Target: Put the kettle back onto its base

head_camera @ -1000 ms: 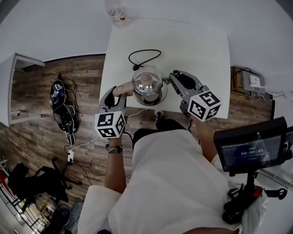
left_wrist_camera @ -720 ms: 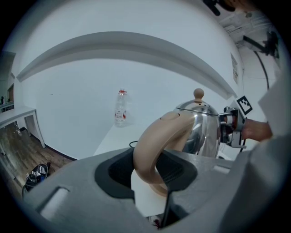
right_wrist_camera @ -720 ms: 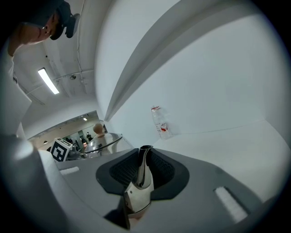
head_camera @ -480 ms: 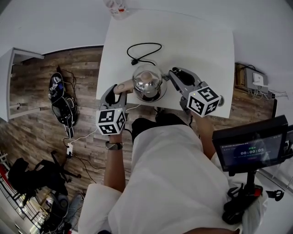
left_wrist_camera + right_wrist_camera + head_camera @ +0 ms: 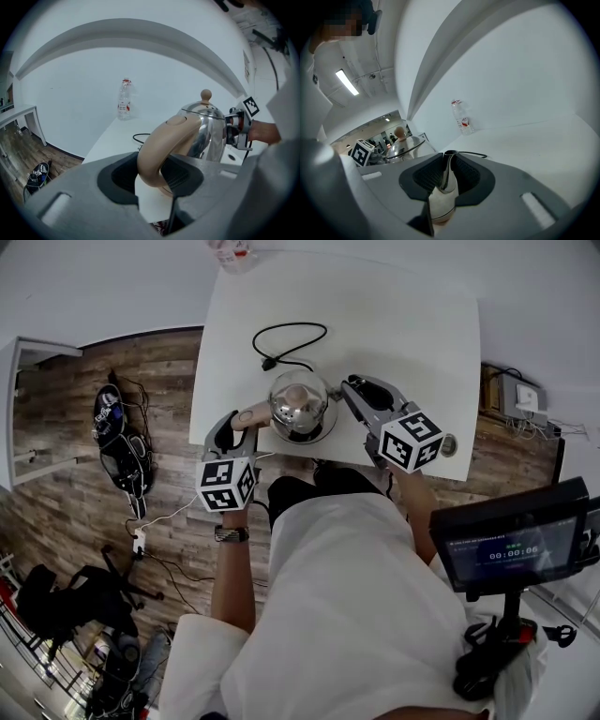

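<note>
A shiny steel kettle (image 5: pixel 298 404) with a beige knob stands near the front edge of the white table (image 5: pixel 403 324). Under it shows a dark ring, the base (image 5: pixel 307 436); I cannot tell whether the two touch. My left gripper (image 5: pixel 246 418) is shut on the beige handle (image 5: pixel 157 150), which fills the gap of the left gripper (image 5: pixel 152 171). My right gripper (image 5: pixel 347 388) is shut on the spout (image 5: pixel 443 180) on the opposite side. The kettle's lid (image 5: pixel 404 146) shows left of the right gripper (image 5: pixel 444 176). The kettle's underside is hidden in both gripper views.
A black power cable (image 5: pixel 286 341) lies looped behind the kettle, its plug loose on the table. A plastic bottle (image 5: pixel 231 249) stands at the far edge. A round hole (image 5: pixel 449 444) sits at the table's front right. A screen (image 5: pixel 511 545) stands at the right.
The whole view has slid slightly; the kettle and both grippers keep the same places relative to each other and to the cable. Both grips are unchanged.
</note>
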### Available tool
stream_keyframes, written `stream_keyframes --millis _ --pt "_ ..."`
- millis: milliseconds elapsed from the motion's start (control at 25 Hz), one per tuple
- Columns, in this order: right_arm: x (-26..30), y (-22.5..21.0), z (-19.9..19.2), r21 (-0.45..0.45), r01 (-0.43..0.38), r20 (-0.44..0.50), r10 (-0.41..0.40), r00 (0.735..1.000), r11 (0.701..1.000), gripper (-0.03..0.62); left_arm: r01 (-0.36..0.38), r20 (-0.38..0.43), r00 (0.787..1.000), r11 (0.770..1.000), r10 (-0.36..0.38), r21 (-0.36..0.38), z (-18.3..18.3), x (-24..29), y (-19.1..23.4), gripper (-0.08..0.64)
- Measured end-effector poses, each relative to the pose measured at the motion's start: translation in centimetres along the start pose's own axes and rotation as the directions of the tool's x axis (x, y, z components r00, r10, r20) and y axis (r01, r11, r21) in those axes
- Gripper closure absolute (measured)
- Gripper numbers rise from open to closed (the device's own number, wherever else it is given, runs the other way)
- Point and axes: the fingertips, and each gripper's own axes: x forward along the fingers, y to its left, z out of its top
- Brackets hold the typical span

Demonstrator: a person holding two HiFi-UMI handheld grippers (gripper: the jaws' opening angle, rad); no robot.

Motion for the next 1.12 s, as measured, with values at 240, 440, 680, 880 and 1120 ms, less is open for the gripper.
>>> stream_keyframes --millis 240,440,680,880,1120 --pt "-0.21 0.54 0.23 -0.006 -0.009 0.016 0.009 1.0 1.0 0.522 -0.002 0.0 1.0 1.0 0.002 -0.011 -0.07 -0.4 0.05 0.411" --pt "-0.17 0.63 0.42 -0.003 -0.008 0.029 0.008 1.0 1.0 0.522 -0.001 -0.002 1.0 1.0 0.001 -0.007 0.03 -0.44 0.13 0.411" --pt "-0.11 0.34 0.19 -0.001 -0.007 0.032 0.007 0.999 1.0 0.522 0.0 -0.004 1.0 1.0 0.0 0.002 0.02 -0.22 0.1 0.411" --pt "-0.05 -0.1 0.11 0.006 0.006 0.027 -0.006 1.0 1.0 0.522 0.009 -0.018 1.0 1.0 -0.009 0.015 -0.07 0.07 -0.14 0.411" --pt "0.07 -0.01 -0.21 0.005 0.018 0.015 -0.018 1.0 1.0 0.522 0.016 -0.027 1.0 1.0 -0.015 0.009 -0.54 0.17 -0.02 0.411"
